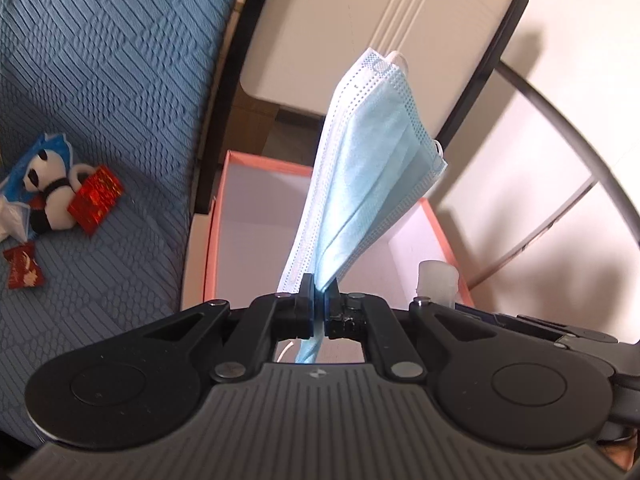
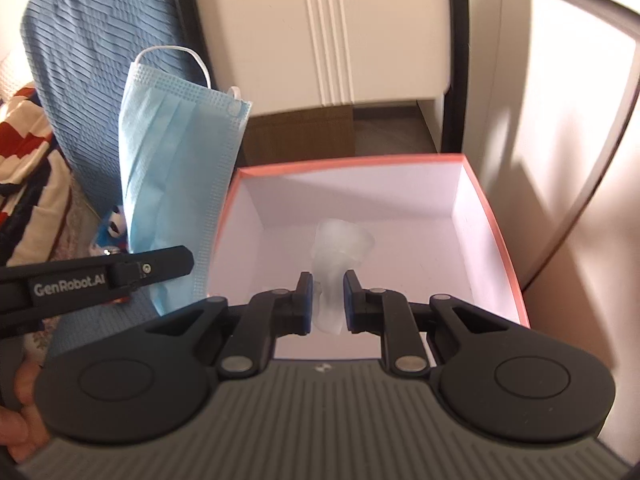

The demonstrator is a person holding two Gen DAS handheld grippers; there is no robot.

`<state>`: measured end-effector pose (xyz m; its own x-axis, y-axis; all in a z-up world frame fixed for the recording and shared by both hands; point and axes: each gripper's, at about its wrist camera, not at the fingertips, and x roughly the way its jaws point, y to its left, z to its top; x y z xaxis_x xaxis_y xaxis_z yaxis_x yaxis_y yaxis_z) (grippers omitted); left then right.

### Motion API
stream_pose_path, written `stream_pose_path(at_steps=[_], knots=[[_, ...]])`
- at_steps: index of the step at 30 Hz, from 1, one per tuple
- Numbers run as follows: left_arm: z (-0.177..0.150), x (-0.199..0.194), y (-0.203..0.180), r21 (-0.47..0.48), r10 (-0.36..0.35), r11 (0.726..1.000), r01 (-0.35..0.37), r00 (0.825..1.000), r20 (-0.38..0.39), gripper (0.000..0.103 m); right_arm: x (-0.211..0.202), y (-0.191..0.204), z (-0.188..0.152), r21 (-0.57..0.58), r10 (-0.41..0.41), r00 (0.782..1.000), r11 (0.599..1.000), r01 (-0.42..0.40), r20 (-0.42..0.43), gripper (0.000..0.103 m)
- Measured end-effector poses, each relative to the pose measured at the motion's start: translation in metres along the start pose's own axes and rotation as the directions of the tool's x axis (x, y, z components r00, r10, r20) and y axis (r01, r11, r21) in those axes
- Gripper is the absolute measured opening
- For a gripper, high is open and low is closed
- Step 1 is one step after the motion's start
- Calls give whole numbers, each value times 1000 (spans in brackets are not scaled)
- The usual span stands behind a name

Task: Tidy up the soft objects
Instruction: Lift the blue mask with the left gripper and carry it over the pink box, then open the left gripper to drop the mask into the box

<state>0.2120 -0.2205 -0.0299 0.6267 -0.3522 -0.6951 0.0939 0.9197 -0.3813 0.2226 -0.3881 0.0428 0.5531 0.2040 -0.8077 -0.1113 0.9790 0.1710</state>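
Left claw (image 1: 319, 298) pinching the mask (image 1: 372, 168), right claw (image 2: 327, 300) pinching a translucent wad (image 2: 340, 248): carry both well inside the box (image 2: 494, 216) before letting go.

Blue quilted cover (image 1: 100, 60): left of the left gripper (image 1: 319, 288); ribbed geometric patches.
White cabinet (image 1: 380, 20): ahead of the left gripper; vertical grooves down its panel.
Black post (image 1: 492, 60): ahead and right, along the cabinet's edge.
Curved dark rail (image 1: 580, 136): arcs to the right.
Striped cloth (image 2: 28, 140): far left of the right gripper (image 2: 326, 284); red, white, navy.
Brown panel (image 2: 300, 132): ahead, below the cabinet.
Wall (image 2: 560, 120): right; sunlit, with shadows.
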Motion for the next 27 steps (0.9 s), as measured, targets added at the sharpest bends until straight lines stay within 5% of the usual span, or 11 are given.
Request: stream_pose_path(at_steps=[19,24,27], knots=[[-22,54,5,38,60,998,-55,988,-144,5,76,-40,-48,66,-39,981,996,52,-190,22],[-19,57,7,52,94,995,-87,984,-152,7,76,-45,-48,95,-30,981,994,49,-192,32],[-20,55,8,44,91,995,-85,983,-158,22,76,-52,-47,131,-10,979,991,37,-203,34]])
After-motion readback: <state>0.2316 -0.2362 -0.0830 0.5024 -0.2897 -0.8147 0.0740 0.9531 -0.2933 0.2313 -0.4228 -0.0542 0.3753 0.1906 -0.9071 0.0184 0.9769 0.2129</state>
